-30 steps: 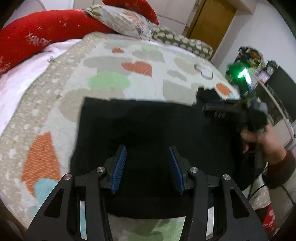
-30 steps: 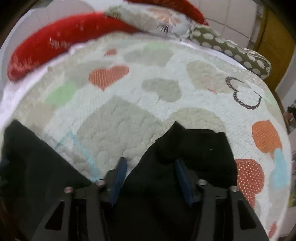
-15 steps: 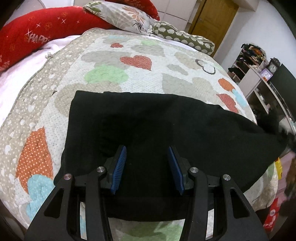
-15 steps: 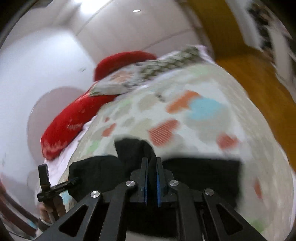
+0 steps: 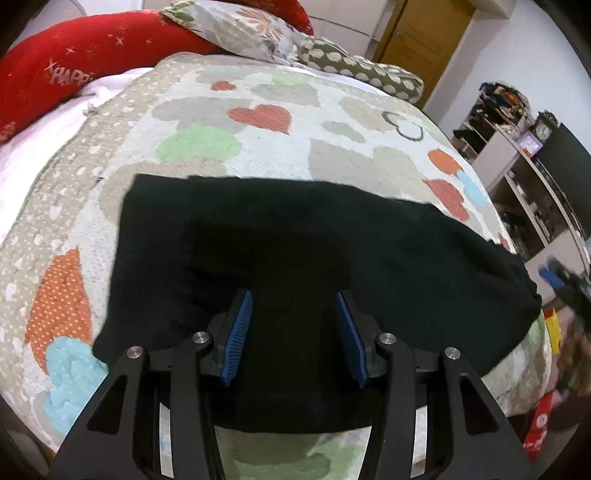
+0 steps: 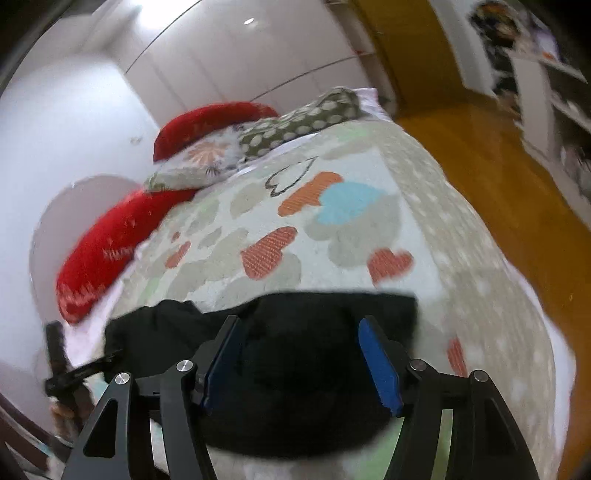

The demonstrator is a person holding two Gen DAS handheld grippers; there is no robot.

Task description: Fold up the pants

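A long red cushion (image 5: 70, 70) with white lettering lies at the far left of the bed, along the head end, with a floral pillow (image 5: 236, 27) and an olive pillow with pale spots (image 5: 362, 72) beside it to the right. A quilt printed with hearts (image 5: 258, 118) in red, green, orange and blue covers the mattress. The black pants (image 5: 295, 258) lie flat across the near part of this quilt as one broad dark band, their left edge square and straight, their right end reaching the bed's right edge and drooping over it. The left gripper (image 5: 293, 328) hovers over the near middle of the pants, its blue-padded jaws standing about half apart with only cloth beneath them and nothing pinched. Farther right, past the bed's edge, stand a yellow-brown door (image 5: 424, 40) and cluttered shelves (image 5: 517, 155). In the right wrist view the right gripper (image 6: 303, 358) hangs over the right end of the pants (image 6: 314, 362), its jaws opening, well spread, with the black cloth lying below and between them but the pads not pressing on it. At that view's left edge the left gripper shows dark and blurred (image 6: 70, 373), and an orange-brown floor (image 6: 498, 177) runs along the right.
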